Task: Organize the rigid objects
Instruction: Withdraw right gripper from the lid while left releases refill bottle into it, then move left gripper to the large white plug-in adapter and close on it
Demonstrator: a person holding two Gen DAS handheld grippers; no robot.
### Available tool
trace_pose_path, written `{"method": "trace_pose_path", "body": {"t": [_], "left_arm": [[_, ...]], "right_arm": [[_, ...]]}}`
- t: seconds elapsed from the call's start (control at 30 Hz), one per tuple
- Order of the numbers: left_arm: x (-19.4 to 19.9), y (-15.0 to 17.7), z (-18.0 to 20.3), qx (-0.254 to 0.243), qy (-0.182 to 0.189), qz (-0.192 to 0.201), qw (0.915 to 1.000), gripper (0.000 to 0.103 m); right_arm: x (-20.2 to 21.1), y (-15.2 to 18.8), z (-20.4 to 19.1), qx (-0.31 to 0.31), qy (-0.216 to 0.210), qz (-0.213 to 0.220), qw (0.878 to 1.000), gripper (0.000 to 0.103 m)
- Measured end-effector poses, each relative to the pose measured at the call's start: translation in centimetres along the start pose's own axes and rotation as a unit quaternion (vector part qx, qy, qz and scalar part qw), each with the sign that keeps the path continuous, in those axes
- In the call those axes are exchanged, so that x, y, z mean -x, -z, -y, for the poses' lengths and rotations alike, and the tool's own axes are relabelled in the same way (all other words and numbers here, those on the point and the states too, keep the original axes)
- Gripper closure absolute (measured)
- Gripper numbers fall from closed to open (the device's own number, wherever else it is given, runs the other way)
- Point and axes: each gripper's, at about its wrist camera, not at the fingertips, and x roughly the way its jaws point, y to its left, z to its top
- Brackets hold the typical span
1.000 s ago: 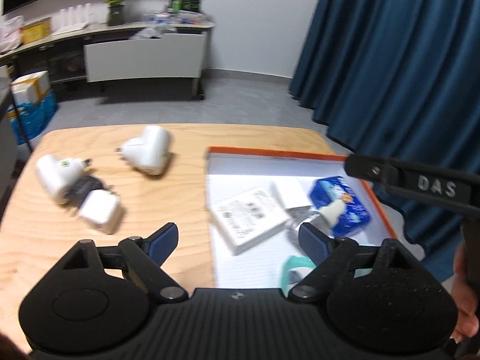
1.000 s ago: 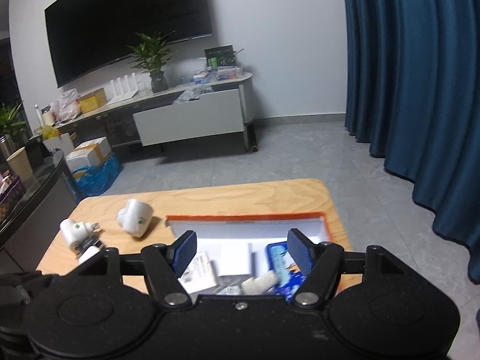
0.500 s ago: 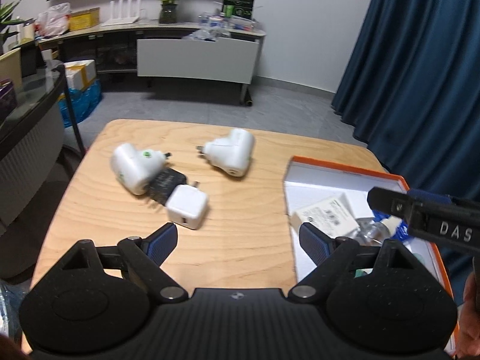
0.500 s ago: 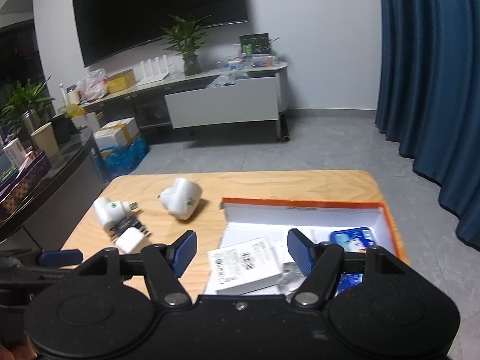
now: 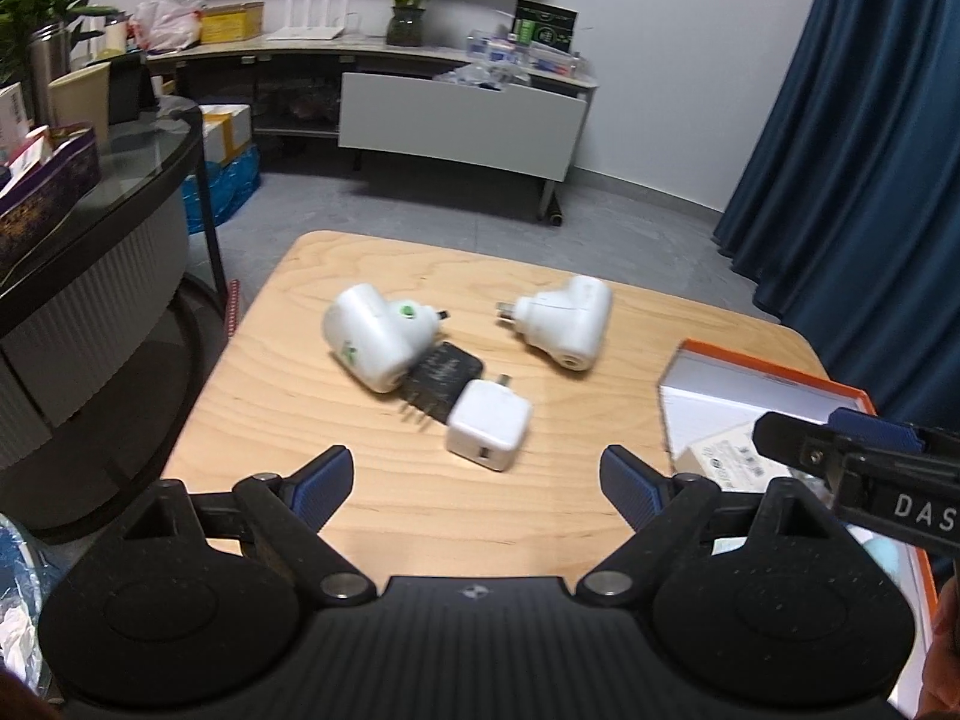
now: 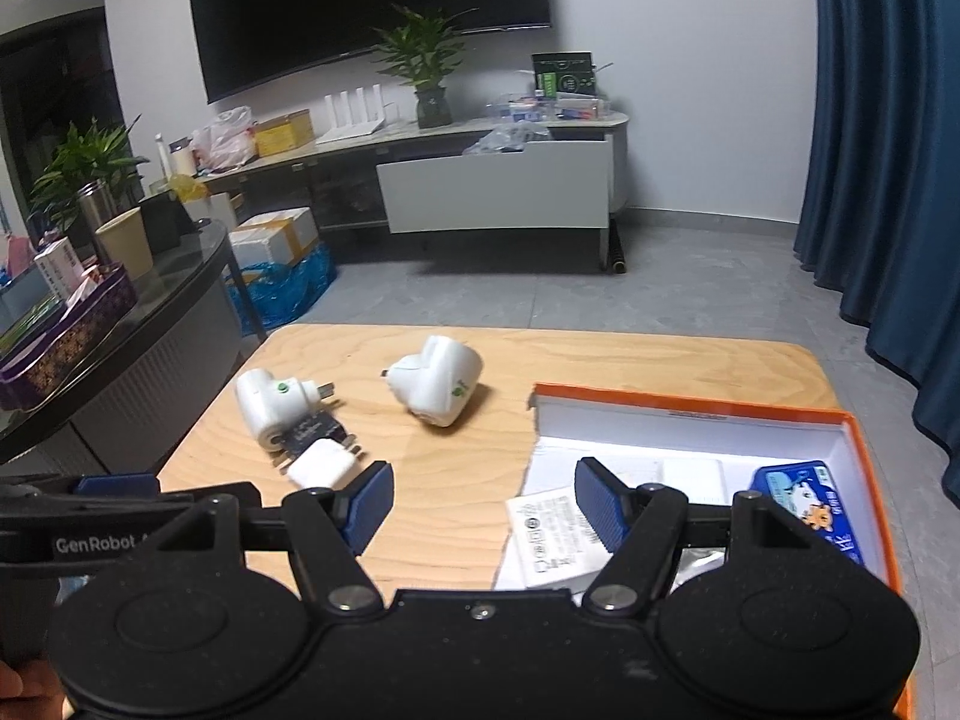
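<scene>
Now my left hand-held gripper (image 5: 474, 474) tilts down over the pale wooden surface (image 5: 300, 420), jaws spread wide with nothing between them. Just ahead lies the small square white charger (image 5: 489, 423), touching a flat black adapter (image 5: 441, 381) that leans against a rounded white plug with a green dot (image 5: 375, 339). Another rounded white plug (image 5: 567, 321) sits apart. My right hand-held gripper (image 6: 483, 501) hangs spread and empty at the near edge of the orange-rimmed white box (image 6: 690, 414).
</scene>
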Motion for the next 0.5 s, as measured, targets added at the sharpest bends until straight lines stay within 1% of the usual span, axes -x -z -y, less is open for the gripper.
{"method": "trace_pose_path", "body": {"t": [0.23,0.5], "left_arm": [[-0.7,-0.3,-2.0,0.017,-0.016,-0.003,0.9997,0.009],[-1.4,-0.7,-2.6,0.019,-0.022,-0.002,0.9996,0.009]], "right_arm": [[-1.1,0.0,-1.0,0.006,-0.007,-0.006,1.0,0.023],[-2.1,0.1,-1.6,0.011,-0.012,-0.015,1.0,0.023]]}}
